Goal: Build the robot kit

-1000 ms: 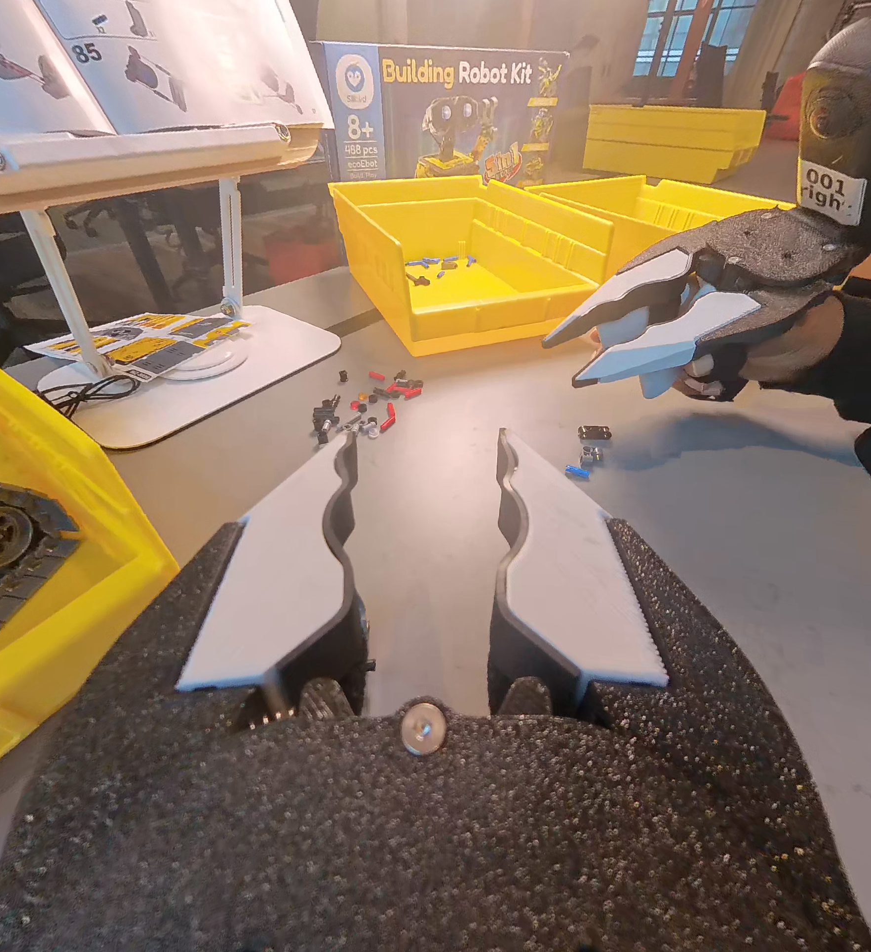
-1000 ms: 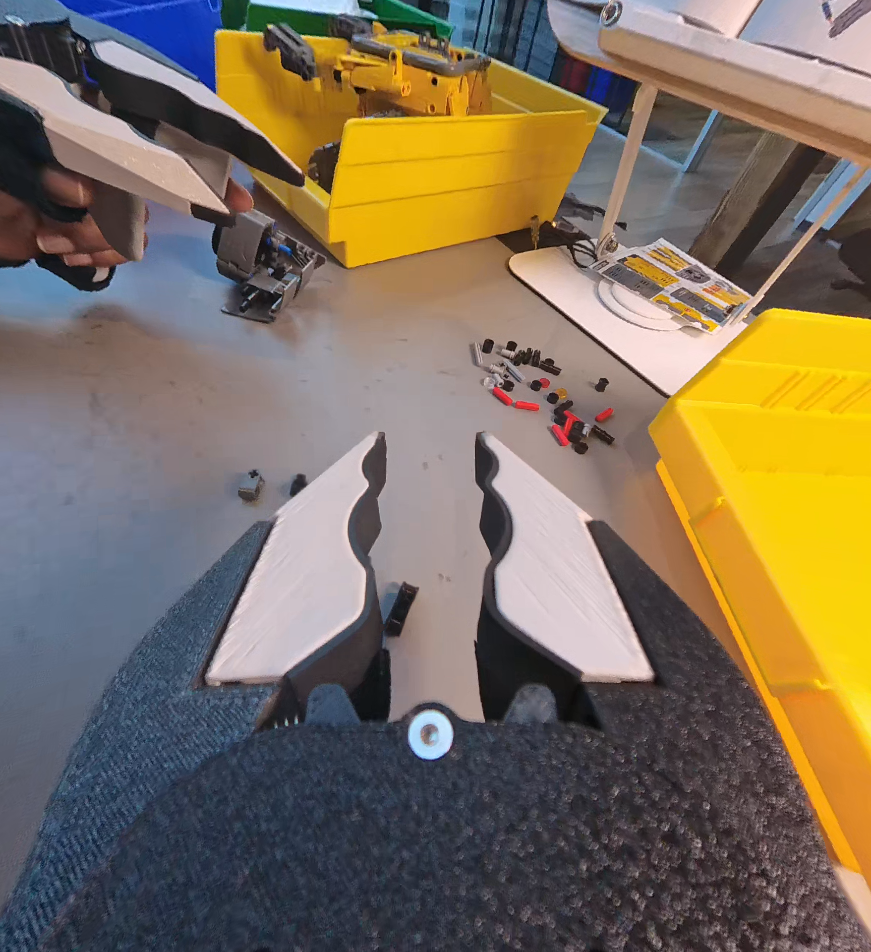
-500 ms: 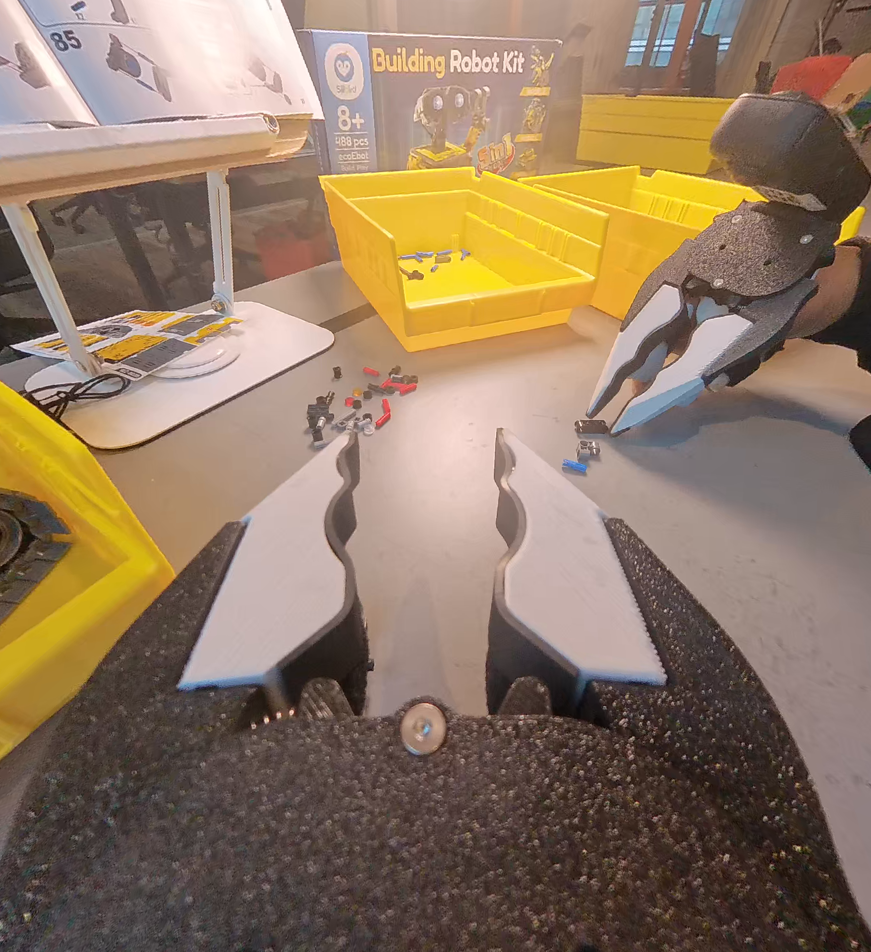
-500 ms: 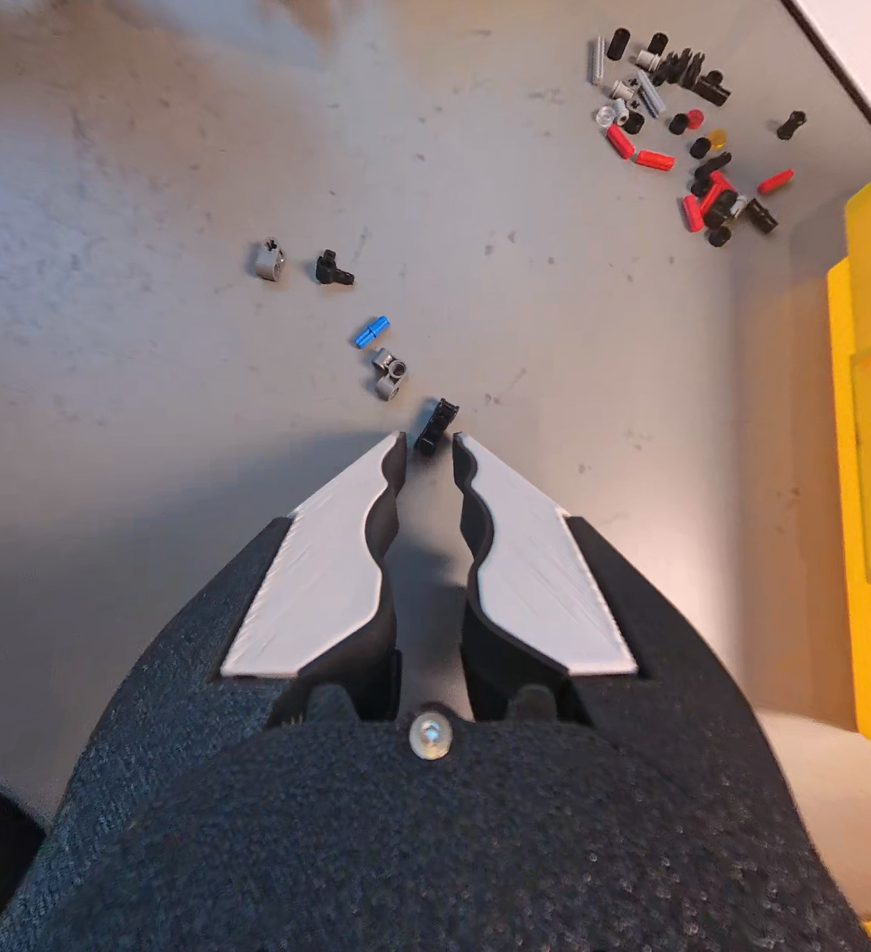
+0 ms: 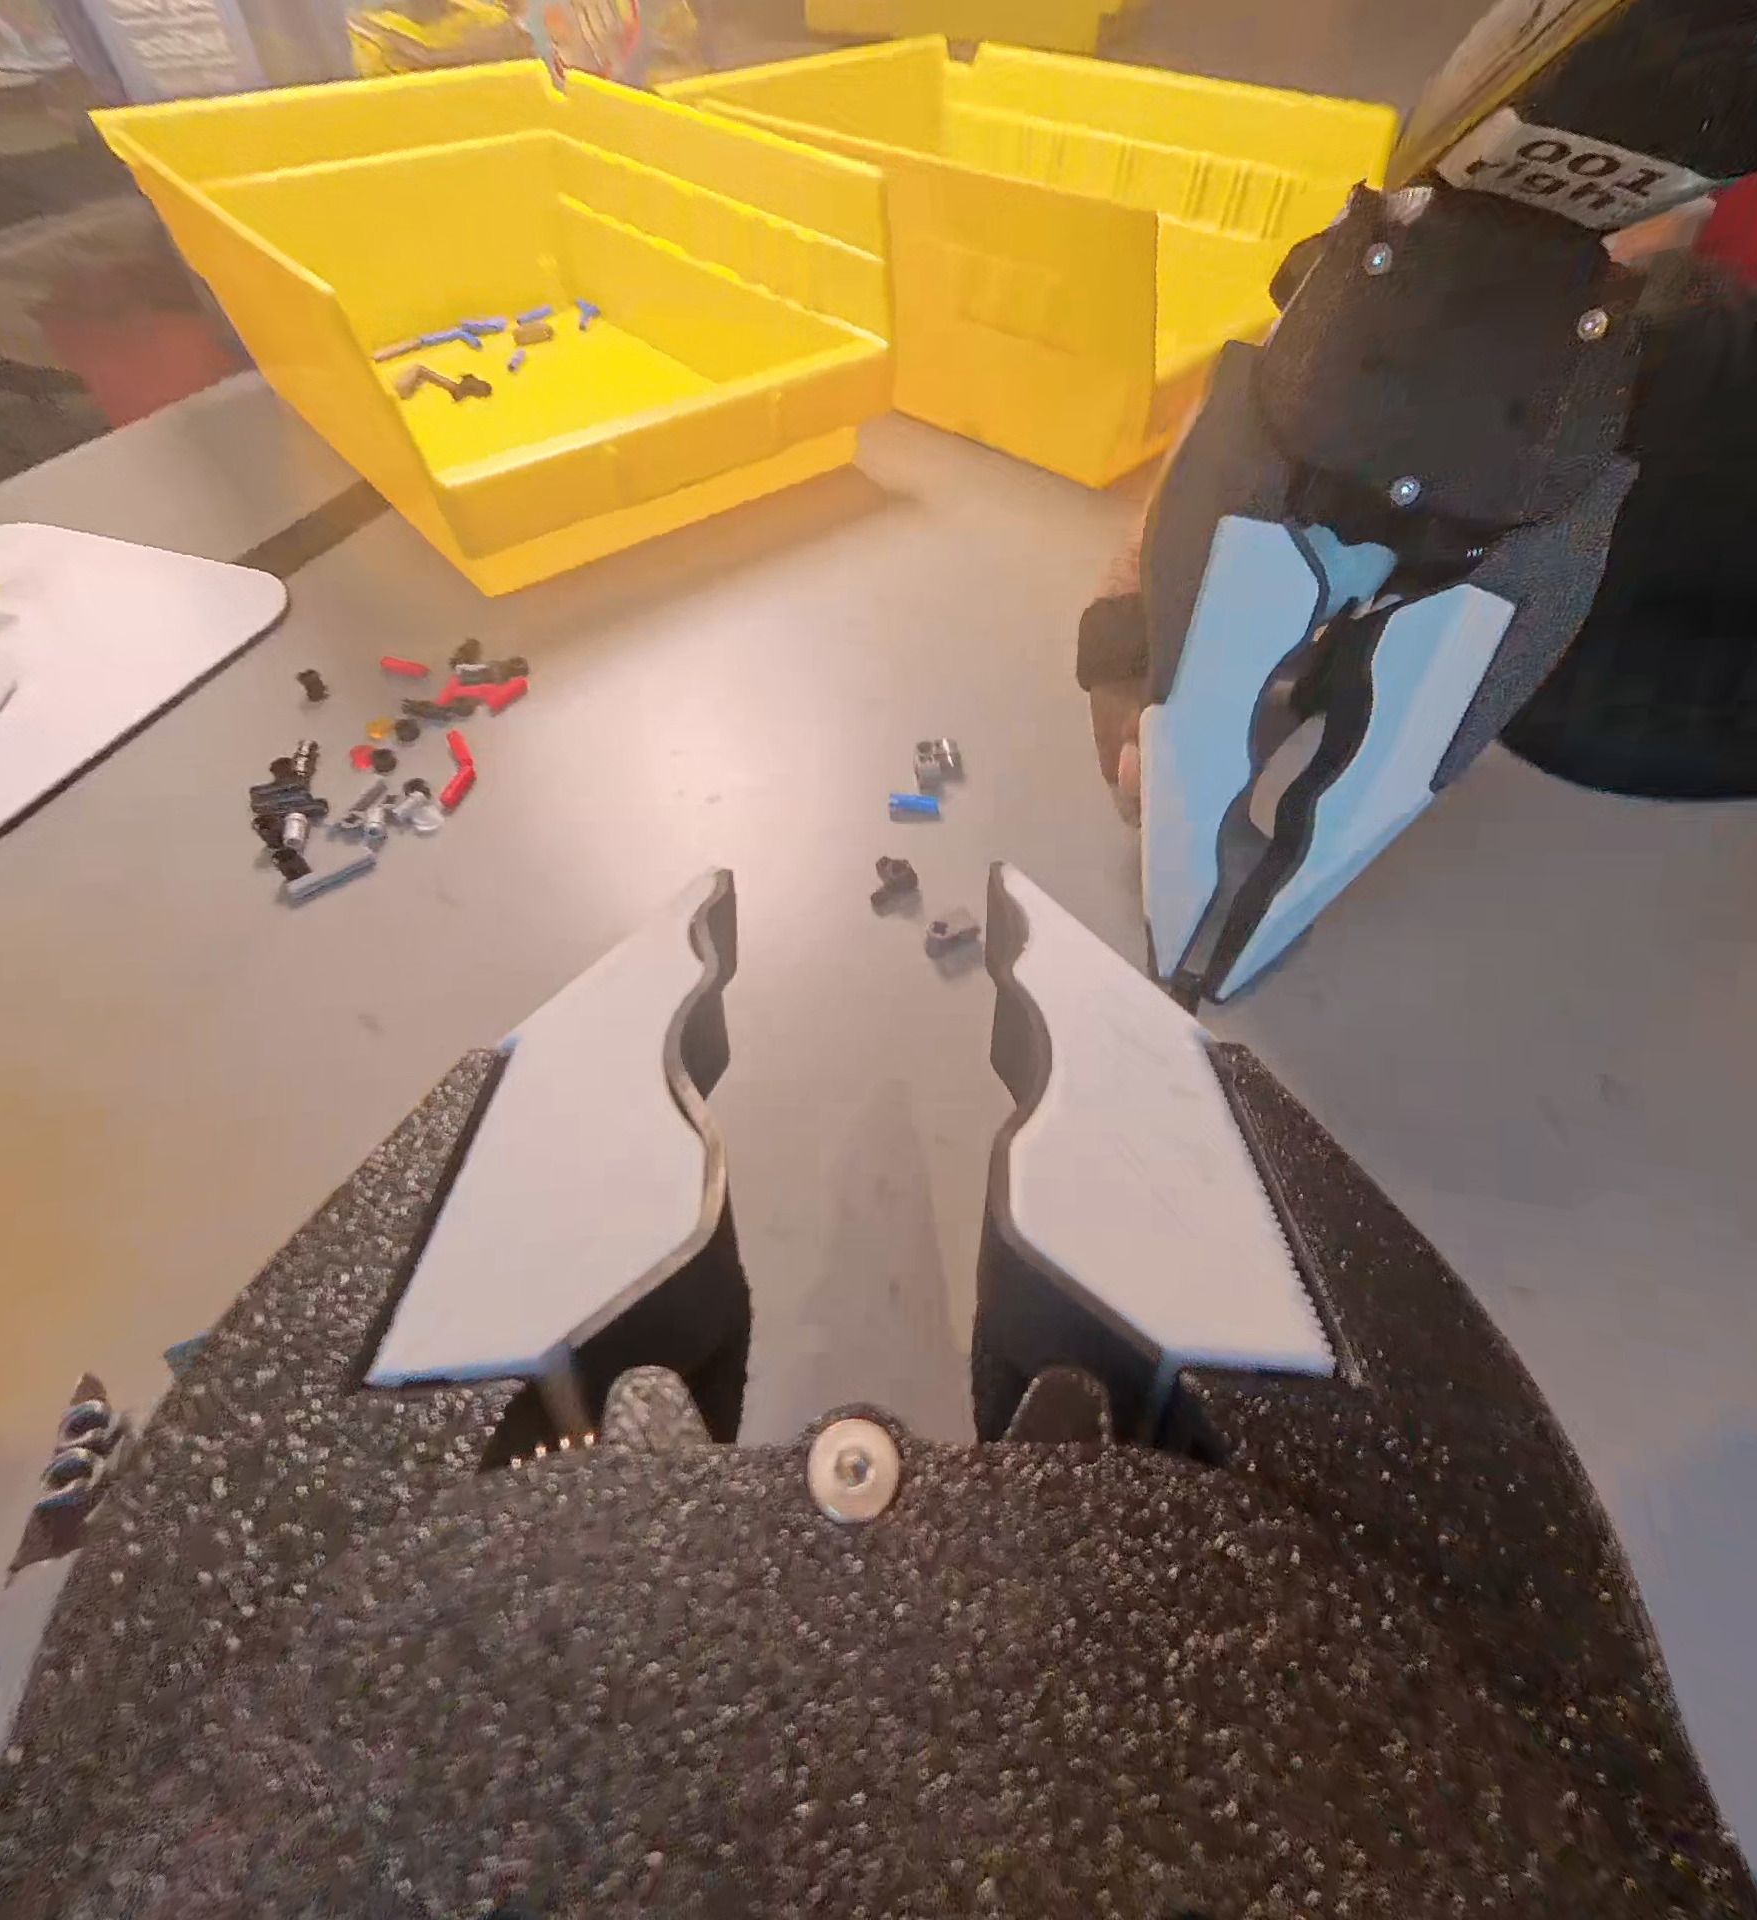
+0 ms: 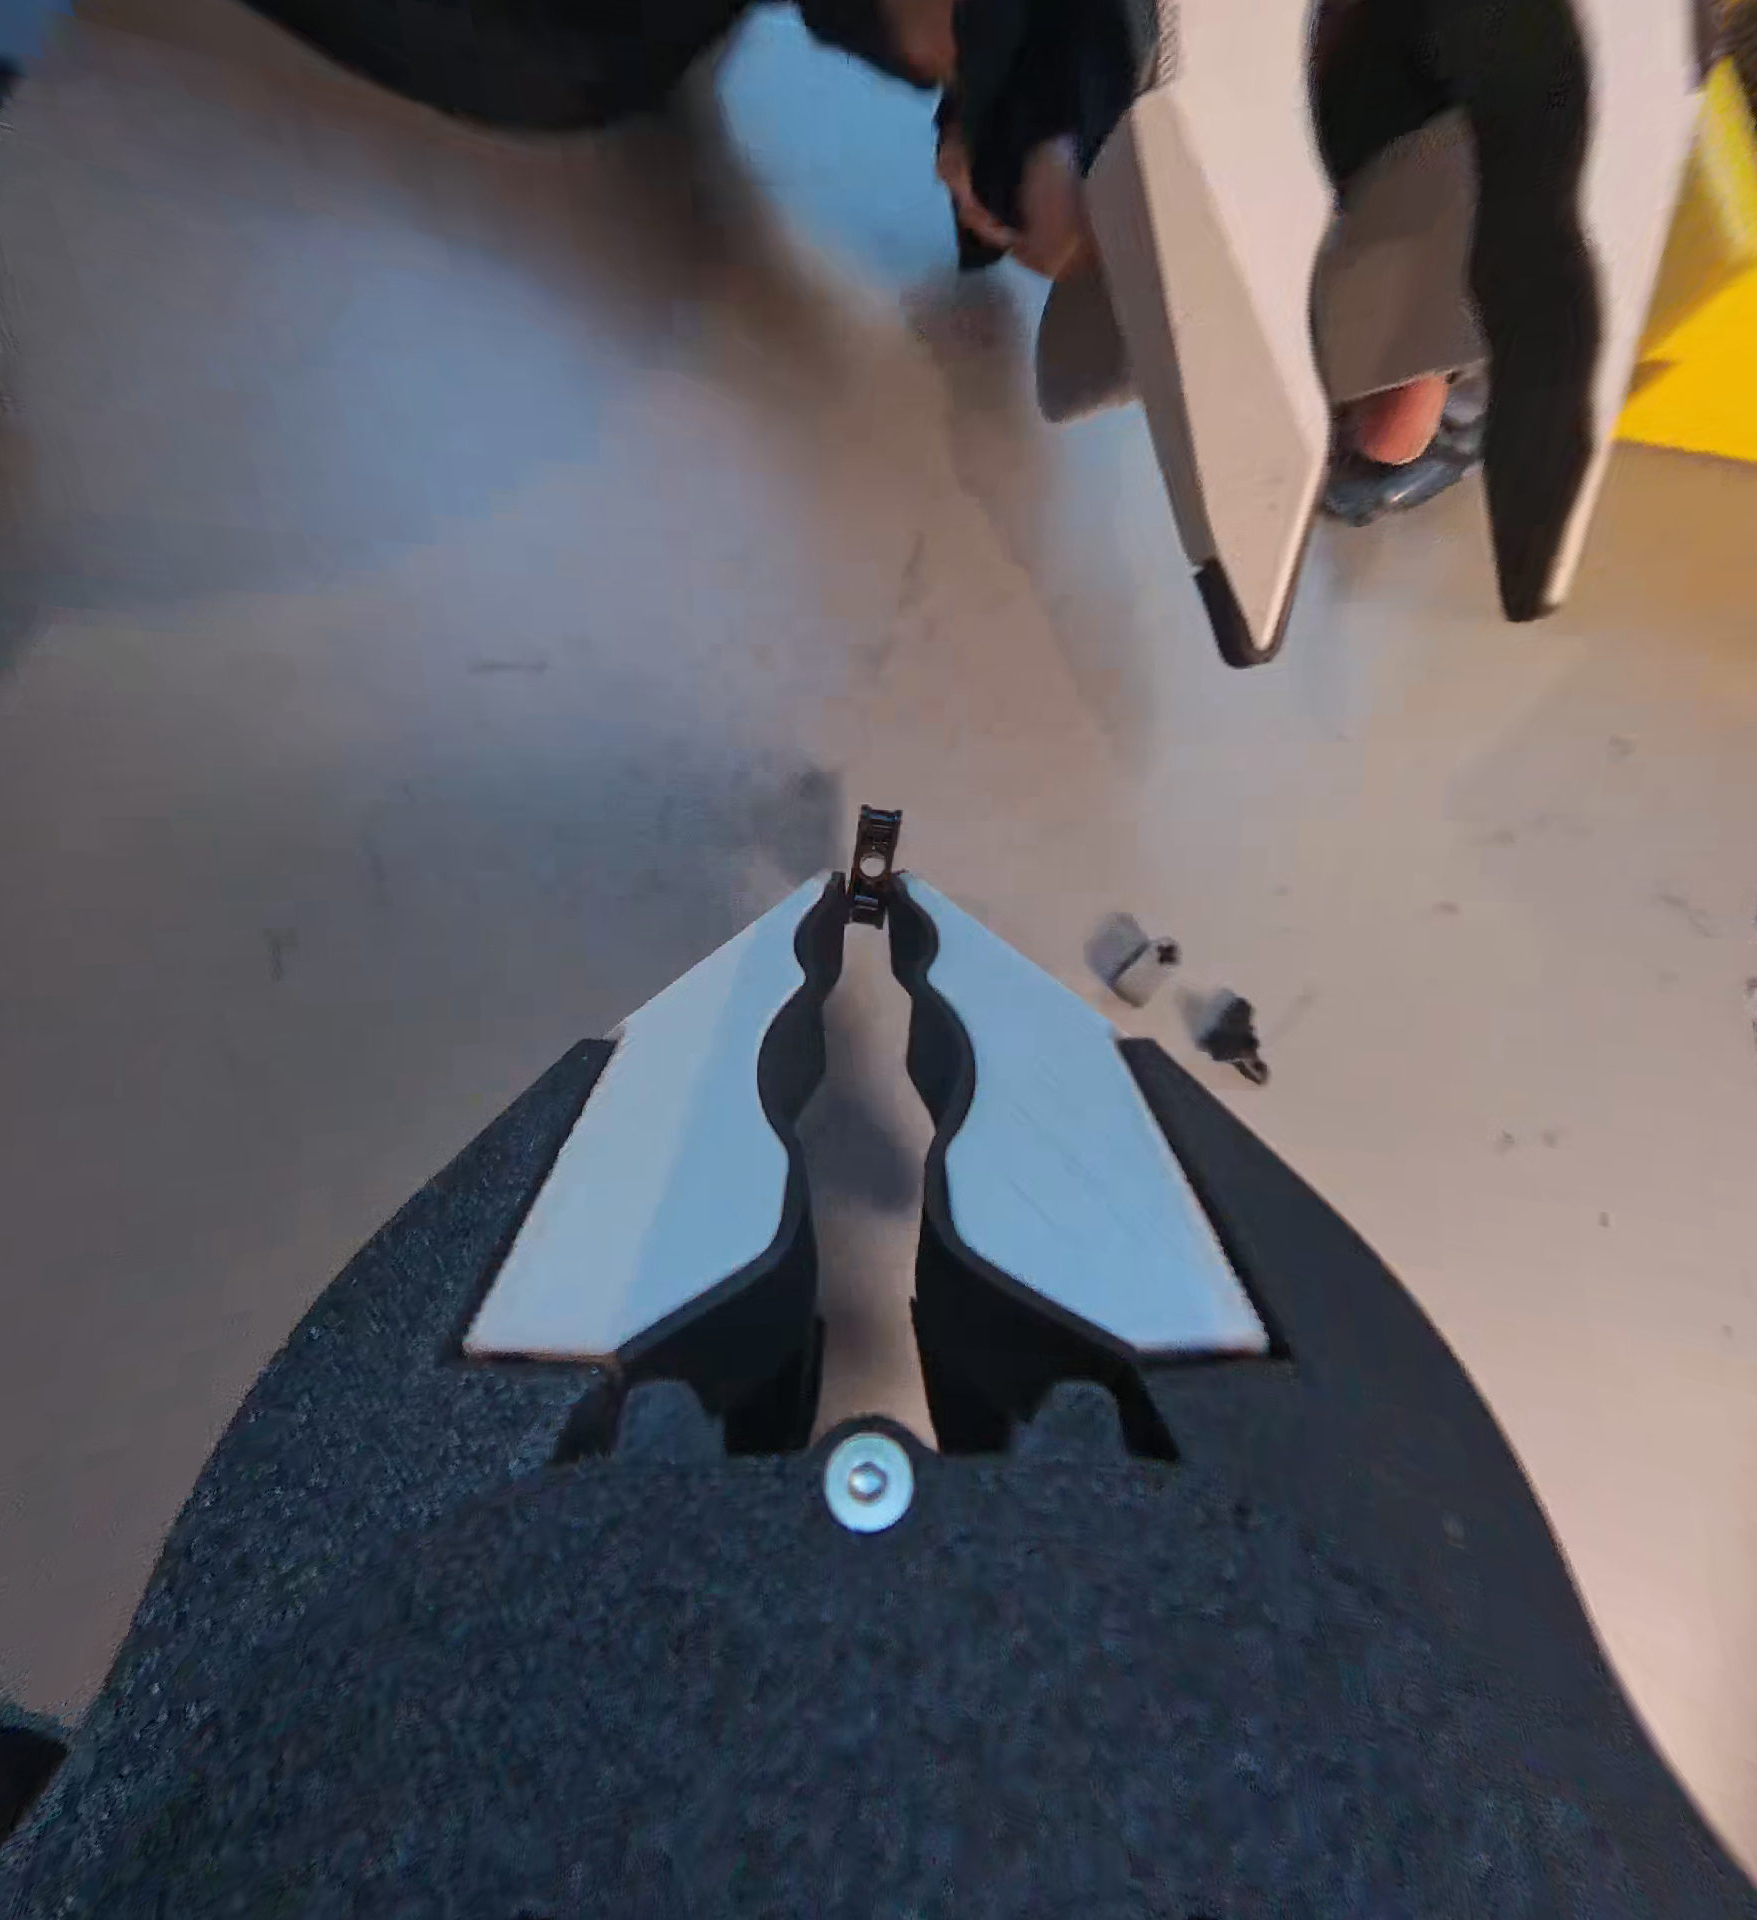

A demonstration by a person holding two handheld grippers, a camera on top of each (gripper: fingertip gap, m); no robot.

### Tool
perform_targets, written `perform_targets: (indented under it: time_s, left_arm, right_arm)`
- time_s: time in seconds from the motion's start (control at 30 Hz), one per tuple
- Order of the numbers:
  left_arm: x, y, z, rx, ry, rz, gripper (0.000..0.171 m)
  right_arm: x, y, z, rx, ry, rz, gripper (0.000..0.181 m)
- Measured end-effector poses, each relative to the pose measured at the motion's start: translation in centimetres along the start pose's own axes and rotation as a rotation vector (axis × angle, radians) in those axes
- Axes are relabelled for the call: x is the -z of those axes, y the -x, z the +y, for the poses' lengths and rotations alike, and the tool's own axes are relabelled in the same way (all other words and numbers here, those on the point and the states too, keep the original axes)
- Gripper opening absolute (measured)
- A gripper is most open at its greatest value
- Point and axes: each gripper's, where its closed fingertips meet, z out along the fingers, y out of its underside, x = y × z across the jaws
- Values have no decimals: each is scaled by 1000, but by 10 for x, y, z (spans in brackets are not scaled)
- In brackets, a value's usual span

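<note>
- The tabletop (image 5: 230,1091) is grey and bare under both tools. In the left wrist view two yellow bins (image 5: 500,312) stand at 12 o'clock, and the nearer one has a few small blue and dark pieces on its floor.
- The left hand-held gripper (image 5: 858,894) hangs low over the tabletop with its jaws wide apart and nothing between them. It has dropped and tilted down since a moment ago, so the stand and box that stood behind the bins are out of view.
- The right hand-held gripper (image 6: 866,883) was open half a second ago, with a small black connector lying just ahead of its tips. Now its jaws are pinched on that black connector (image 6: 872,857), which sticks out past the tips, above the tabletop.
- In the left wrist view the right one points steeply down at 2 o'clock, close beside the left one's right finger.
- A scatter of red, black and grey pins (image 5: 386,758) lies at 10 o'clock in the left wrist view.
- A grey block (image 5: 936,758), a blue pin (image 5: 913,802) and two dark pieces (image 5: 895,878) lie at 12 to 1 o'clock, just ahead of the open jaws, untouched.
</note>
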Motion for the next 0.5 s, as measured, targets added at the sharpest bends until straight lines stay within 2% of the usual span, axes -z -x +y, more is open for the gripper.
perform_targets:
  time_s: [0.03, 0.13, 0.23, 0.43, 0.5]
  left_arm:
    - [-2, -3, 4, -15, 27, 12, 47]
    - [-4, -10, 13, -41, 84, 45, 46]
    - [-7, -15, 21, -56, 130, 73, 46]
    - [-7, -32, 34, -88, 201, 169, 41]
    - [-7, -36, 36, -89, 208, 193, 40]
  right_arm:
    - [-6, 1, 6, 17, 41, 6, 8]
    - [-10, 5, 4, 5, 34, -17, 9]
    - [-8, 4, 4, -6, 21, -17, 18]
    - [-6, 4, 2, -60, -3, -36, 20]
    - [-10, 2, 3, -60, 30, -15, 18]
